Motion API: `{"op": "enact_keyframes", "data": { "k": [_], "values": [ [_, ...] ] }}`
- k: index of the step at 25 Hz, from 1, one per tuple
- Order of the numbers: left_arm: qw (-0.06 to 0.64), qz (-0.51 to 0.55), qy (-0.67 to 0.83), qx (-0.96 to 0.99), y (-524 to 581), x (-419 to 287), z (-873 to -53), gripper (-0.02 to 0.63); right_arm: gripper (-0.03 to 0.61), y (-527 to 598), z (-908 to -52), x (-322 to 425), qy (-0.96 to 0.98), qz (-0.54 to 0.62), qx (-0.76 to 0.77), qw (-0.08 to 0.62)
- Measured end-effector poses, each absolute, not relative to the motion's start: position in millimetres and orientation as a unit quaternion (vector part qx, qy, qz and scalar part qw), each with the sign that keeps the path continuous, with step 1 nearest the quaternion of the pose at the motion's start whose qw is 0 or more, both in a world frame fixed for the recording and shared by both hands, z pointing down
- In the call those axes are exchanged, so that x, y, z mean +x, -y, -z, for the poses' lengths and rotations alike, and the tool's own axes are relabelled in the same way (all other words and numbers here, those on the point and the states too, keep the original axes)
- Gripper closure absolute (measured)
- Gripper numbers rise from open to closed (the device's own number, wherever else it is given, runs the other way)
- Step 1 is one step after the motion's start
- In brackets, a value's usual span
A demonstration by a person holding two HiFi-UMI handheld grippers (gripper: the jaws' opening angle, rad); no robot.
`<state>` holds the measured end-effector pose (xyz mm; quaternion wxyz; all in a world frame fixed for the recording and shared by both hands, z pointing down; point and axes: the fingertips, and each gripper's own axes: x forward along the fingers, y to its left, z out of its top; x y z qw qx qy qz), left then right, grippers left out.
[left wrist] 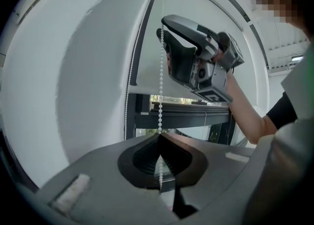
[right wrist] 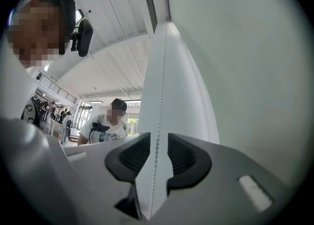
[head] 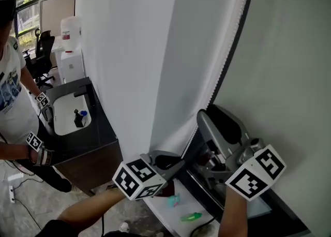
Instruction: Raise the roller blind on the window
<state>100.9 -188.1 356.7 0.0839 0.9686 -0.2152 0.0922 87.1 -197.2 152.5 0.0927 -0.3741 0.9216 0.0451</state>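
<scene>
Pale grey roller blind (head: pixel 289 49) is seen at right of the head view, beside a white wall panel (head: pixel 129 49). In the left gripper view its lower hem hangs above a strip of uncovered glass and dark window frame (left wrist: pixel 186 116). White bead chain (left wrist: pixel 160 71) is hung along the blind's edge. Left gripper (left wrist: pixel 159 140) is pinched on the chain. Right gripper (right wrist: pixel 158 145) is held higher, jaws spread, with the chain passing between them untouched. Further left are a dark countertop (head: pixel 98 127) with an inset white sink (head: pixel 70 114), a white water dispenser (head: pixel 71 49) and a black office chair (head: pixel 41 55). A second person in a white T-shirt (head: pixel 10 91) stands at the counter.
</scene>
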Motion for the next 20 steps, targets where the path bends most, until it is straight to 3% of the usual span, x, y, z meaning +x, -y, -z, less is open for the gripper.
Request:
{"op": "enact_keyframes", "data": {
  "k": [2, 6, 11, 12, 13, 14, 17, 20],
  "values": [
    [0.085, -0.086, 0.218, 0.968, 187, 96, -362, 0.604, 0.481, 200, -150, 81, -0.922, -0.052, -0.372, 0.090],
    [0.079, -0.082, 0.218, 0.969, 188, 94, -363, 0.604, 0.551, 205, -150, 74, -0.921, -0.069, -0.374, 0.084],
    [0.071, -0.080, 0.213, 0.971, 193, 90, -360, 0.603, 0.571, 217, -155, 83, -0.917, -0.060, -0.385, 0.088],
    [0.071, -0.068, 0.215, 0.972, 194, 88, -354, 0.583, 0.571, 218, -155, 86, -0.916, -0.055, -0.386, 0.090],
    [0.074, -0.049, 0.216, 0.972, 194, 86, -344, 0.499, 0.571, 216, -155, 89, -0.917, -0.050, -0.385, 0.094],
    [0.077, -0.026, 0.214, 0.973, 193, 84, -331, 0.479, 0.571, 214, -154, 92, -0.916, -0.049, -0.386, 0.098],
    [0.080, 0.045, 0.196, 0.976, 192, 78, -280, 0.477, 0.571, 209, -159, 97, -0.910, -0.063, -0.400, 0.089],
    [0.068, 0.092, 0.183, 0.976, 193, 73, -233, 0.479, 0.571, 214, -191, 92, -0.908, -0.070, -0.411, 0.038]
  ]
}}
